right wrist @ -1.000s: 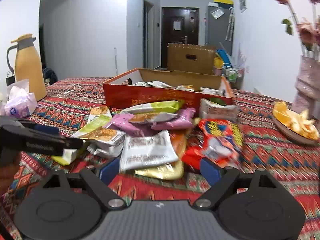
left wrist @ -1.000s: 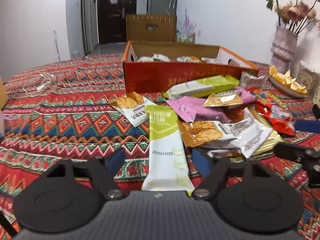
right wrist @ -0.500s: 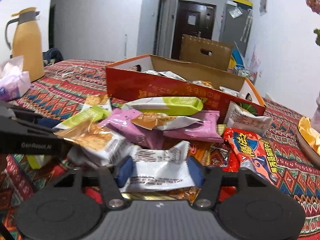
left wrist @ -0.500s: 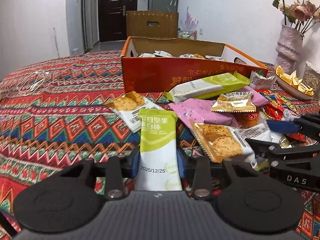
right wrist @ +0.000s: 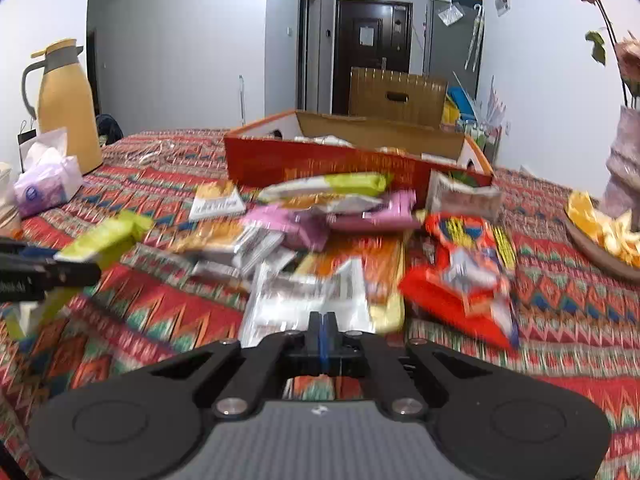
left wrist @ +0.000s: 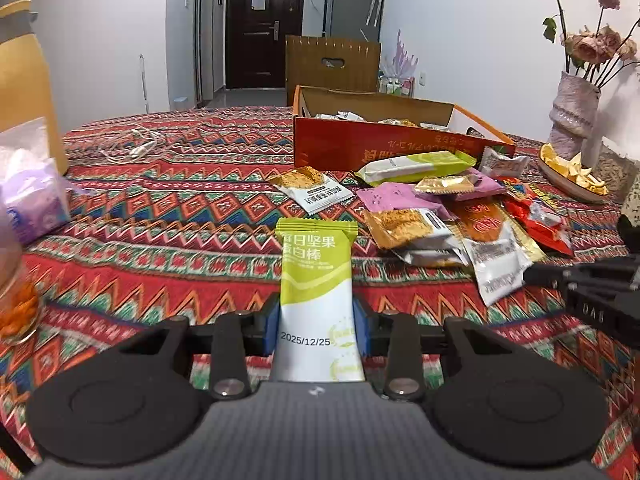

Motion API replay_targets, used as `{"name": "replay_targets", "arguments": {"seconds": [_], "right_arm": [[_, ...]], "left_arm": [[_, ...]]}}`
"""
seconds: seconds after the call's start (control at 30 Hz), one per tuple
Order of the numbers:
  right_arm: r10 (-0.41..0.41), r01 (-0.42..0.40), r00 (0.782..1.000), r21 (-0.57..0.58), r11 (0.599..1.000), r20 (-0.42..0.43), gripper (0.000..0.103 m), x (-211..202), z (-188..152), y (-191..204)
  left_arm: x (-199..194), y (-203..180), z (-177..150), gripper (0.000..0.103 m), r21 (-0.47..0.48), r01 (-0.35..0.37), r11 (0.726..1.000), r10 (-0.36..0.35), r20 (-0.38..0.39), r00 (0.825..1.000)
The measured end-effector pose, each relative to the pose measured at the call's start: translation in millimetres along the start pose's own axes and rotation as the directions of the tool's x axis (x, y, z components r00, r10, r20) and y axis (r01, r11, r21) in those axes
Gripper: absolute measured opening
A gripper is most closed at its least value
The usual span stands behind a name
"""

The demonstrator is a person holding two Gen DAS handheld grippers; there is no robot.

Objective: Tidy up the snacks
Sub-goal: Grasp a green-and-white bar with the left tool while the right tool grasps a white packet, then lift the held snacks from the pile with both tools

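Note:
My left gripper (left wrist: 316,320) is shut on a green and white nut bar (left wrist: 316,280) and holds it above the patterned cloth; the bar also shows in the right wrist view (right wrist: 104,236). My right gripper (right wrist: 323,330) has its jaws together on the near edge of a white and silver snack packet (right wrist: 308,300). A pile of snack packets (left wrist: 440,208) lies in front of the orange cardboard box (left wrist: 384,144), which holds several packets. The box also shows in the right wrist view (right wrist: 340,160).
A yellow thermos (right wrist: 68,104) and a tissue pack (right wrist: 44,184) stand at the left. A plate of orange peel (left wrist: 572,172) and a flower vase (left wrist: 572,112) stand at the right. A white cable (left wrist: 128,148) lies far left. A glass (left wrist: 16,312) is near left.
My left gripper shut on the green and white bar and lifted it back. My right gripper shut on the white packet's edge and pulled back, dragging it.

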State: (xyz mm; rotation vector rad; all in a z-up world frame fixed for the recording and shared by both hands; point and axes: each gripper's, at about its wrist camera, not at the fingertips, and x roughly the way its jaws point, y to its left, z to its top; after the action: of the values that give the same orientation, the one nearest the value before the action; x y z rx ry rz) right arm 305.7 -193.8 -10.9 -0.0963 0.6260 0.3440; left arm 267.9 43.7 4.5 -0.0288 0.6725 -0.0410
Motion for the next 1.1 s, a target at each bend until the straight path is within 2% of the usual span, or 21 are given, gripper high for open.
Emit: {"name": "replay_targets", "arguments": {"seconds": [0.07, 0.13, 0.17, 0.2, 0.27, 0.33, 0.4, 0.47, 0.63, 0.73, 0.77, 0.83, 0.87, 0.9, 1.0, 1.1], "right_arm": [[0.019, -0.019, 1.000, -0.001, 1.000, 0.001, 0.003, -11.7, -9.6, 1.8], [0.059, -0.057, 0.998, -0.056, 0.997, 0.034, 0.021, -21.9, -10.9, 2.5], [0.062, -0.059, 0.998, -0.132, 0.990, 0.020, 0.045, -21.9, -7.7, 5.2], [0.051, -0.050, 0.999, -0.216, 0.975, -0.001, 0.058, -18.6, -3.7, 8.2], [-0.010, 0.010, 1.000, -0.371, 0.928, 0.002, 0.058, -4.5, 1.0, 11.7], [-0.055, 0.051, 0.998, -0.473, 0.880, 0.006, 0.059, 12.8, 3.1, 14.5], [-0.015, 0.021, 1.000, -0.547, 0.837, 0.016, 0.060, 24.2, 5.8, 18.6], [0.023, -0.008, 1.000, -0.594, 0.804, 0.018, 0.069, 30.8, 12.2, 23.5], [0.103, -0.093, 0.994, -0.647, 0.757, -0.022, 0.073, 50.5, 35.1, 22.5], [0.172, -0.203, 0.979, -0.586, 0.785, -0.109, 0.073, 56.7, 48.0, 7.2], [0.181, -0.228, 0.974, -0.547, 0.805, -0.139, 0.070, 56.5, 50.8, 2.0], [0.193, -0.255, 0.965, -0.464, 0.849, -0.176, 0.062, 50.5, 47.9, -8.9], [0.206, -0.265, 0.962, -0.440, 0.858, -0.176, 0.049, 44.5, 41.3, -12.8], [0.218, -0.268, 0.962, -0.423, 0.865, -0.164, 0.047, 36.7, 33.4, -14.6], [0.168, -0.196, 0.980, -0.345, 0.918, -0.109, 0.046, 18.5, 9.9, -14.6], [0.159, -0.178, 0.983, -0.232, 0.956, -0.097, 0.042, 4.4, -4.1, -11.6]], "left_arm": [[-10.4, -0.6, -4.9, 0.037, 0.006, 0.001, 1.000, -0.001, 0.007, 1.000], [-16.3, -0.3, -9.0, 0.037, 0.003, -0.005, 1.000, 0.005, 0.004, 1.000], [-17.2, -0.2, -10.1, 0.037, 0.002, -0.006, 1.000, 0.006, 0.002, 1.000], [-18.0, -0.3, -10.9, 0.037, -0.001, -0.008, 1.000, 0.008, 0.000, 1.000], [-19.1, -1.9, -11.7, 0.037, -0.009, -0.003, 1.000, 0.003, 0.003, 1.000], [-20.8, -4.3, -12.3, 0.037, -0.016, 0.006, 1.000, -0.006, 0.006, 1.000], [-21.5, -6.8, -13.0, 0.037, -0.014, 0.009, 1.000, -0.009, 0.004, 1.000], [-20.8, -8.6, -12.7, 0.037, -0.003, 0.007, 1.000, -0.007, 0.003, 1.000], [-16.4, -5.7, -9.3, 0.037, 0.001, -0.002, 1.000, 0.002, -0.003, 1.000], [-12.3, -1.2, -7.6, 0.037, -0.007, -0.008, 1.000, 0.008, -0.010, 1.000], [-11.7, -0.1, -7.8, 0.037, -0.009, -0.010, 1.000, 0.010, -0.011, 1.000], [-10.9, 2.4, -8.7, 0.037, -0.016, -0.006, 1.000, 0.006, -0.012, 1.000], [-9.8, 4.2, -9.1, 0.037, -0.020, -0.003, 1.000, 0.002, -0.014, 1.000], [-8.4, 4.5, -9.8, 0.037, -0.022, -0.001, 1.000, 0.000, -0.019, 1.000], [-4.5, 1.2, -10.7, 0.037, -0.017, 0.011, 1.000, -0.011, -0.027, 1.000], [-3.3, -5.1, -9.8, 0.037, -0.008, 0.025, 1.000, -0.025, -0.030, 0.999]]}}
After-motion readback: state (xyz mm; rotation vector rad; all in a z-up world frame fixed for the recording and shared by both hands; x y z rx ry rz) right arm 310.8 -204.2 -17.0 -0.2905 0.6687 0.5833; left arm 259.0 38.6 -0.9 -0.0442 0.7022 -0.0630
